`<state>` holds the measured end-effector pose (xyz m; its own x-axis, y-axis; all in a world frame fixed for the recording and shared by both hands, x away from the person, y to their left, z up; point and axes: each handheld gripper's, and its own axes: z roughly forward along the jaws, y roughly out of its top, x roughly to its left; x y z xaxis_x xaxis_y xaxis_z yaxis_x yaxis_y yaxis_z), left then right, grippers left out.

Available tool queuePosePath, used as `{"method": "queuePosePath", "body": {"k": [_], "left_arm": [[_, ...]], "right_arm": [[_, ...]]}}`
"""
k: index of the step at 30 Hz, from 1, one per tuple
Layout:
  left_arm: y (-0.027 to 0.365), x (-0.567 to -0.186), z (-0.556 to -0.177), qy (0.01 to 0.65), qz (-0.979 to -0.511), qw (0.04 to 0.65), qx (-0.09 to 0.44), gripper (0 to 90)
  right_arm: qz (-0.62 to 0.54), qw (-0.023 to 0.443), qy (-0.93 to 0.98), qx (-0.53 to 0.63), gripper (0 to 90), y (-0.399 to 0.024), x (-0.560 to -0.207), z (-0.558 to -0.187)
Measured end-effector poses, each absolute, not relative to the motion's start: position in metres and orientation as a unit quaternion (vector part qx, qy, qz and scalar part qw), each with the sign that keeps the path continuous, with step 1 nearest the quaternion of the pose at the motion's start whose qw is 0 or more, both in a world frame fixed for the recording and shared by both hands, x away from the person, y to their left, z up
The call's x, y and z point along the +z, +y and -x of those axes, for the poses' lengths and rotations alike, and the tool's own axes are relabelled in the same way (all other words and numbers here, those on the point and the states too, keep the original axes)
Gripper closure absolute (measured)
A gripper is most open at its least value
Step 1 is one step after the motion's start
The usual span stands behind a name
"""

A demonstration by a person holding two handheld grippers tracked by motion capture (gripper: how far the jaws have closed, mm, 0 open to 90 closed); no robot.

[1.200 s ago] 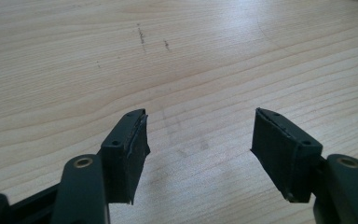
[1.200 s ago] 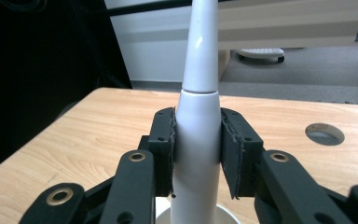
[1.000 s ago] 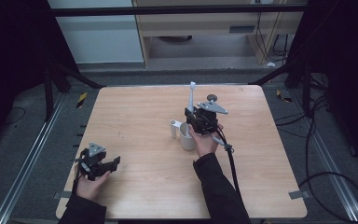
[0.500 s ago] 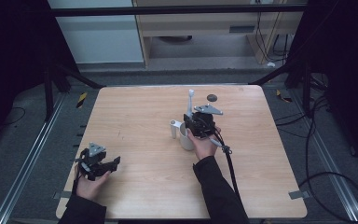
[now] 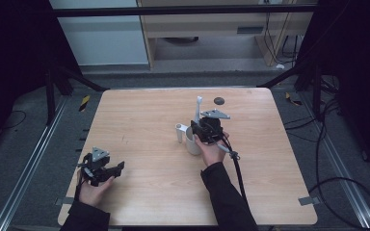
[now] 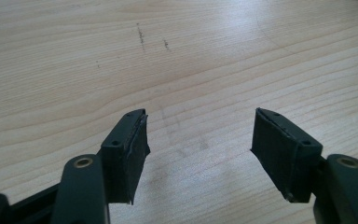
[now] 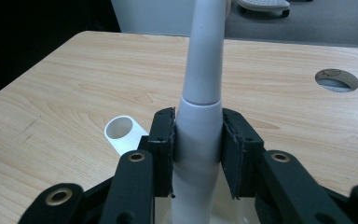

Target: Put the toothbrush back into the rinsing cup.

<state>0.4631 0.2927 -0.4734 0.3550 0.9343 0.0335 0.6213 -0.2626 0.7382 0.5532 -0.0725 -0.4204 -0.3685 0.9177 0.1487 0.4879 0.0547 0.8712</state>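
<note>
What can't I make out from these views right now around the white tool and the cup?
- White tool: its upper end is cut off by the top edge of the right gripper view, and too small to identify in the high view.
- Its lower end: hidden behind the right gripper.
- White cup: its inside is hidden by that gripper and the hand in the high view.

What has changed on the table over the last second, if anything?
Very little. The right tongs keep their grip on the white toothbrush-like handle and have carried it slightly toward the person, down over the white cup. Nothing was picked up or released. The left tongs stayed open at the table's near left edge, and the cup has not moved.
</note>
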Motion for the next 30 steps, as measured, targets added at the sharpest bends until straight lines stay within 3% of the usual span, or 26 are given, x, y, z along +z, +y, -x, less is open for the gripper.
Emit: {"method": "queuePosePath", "body": {"k": [16, 30], "left_arm": [[0.292, -0.473, -0.463, 0.514, -0.757, 0.324, 0.242, 35.0], [0.292, -0.473, -0.462, 0.514, -0.756, 0.324, 0.243, 34.9]], "right_arm": [[-0.495, 0.262, 0.691, 0.458, 57.6, -0.077, -0.416, -0.547], [-0.49, 0.256, 0.696, 0.457, 33.9, -0.11, -0.401, -0.514]]}}
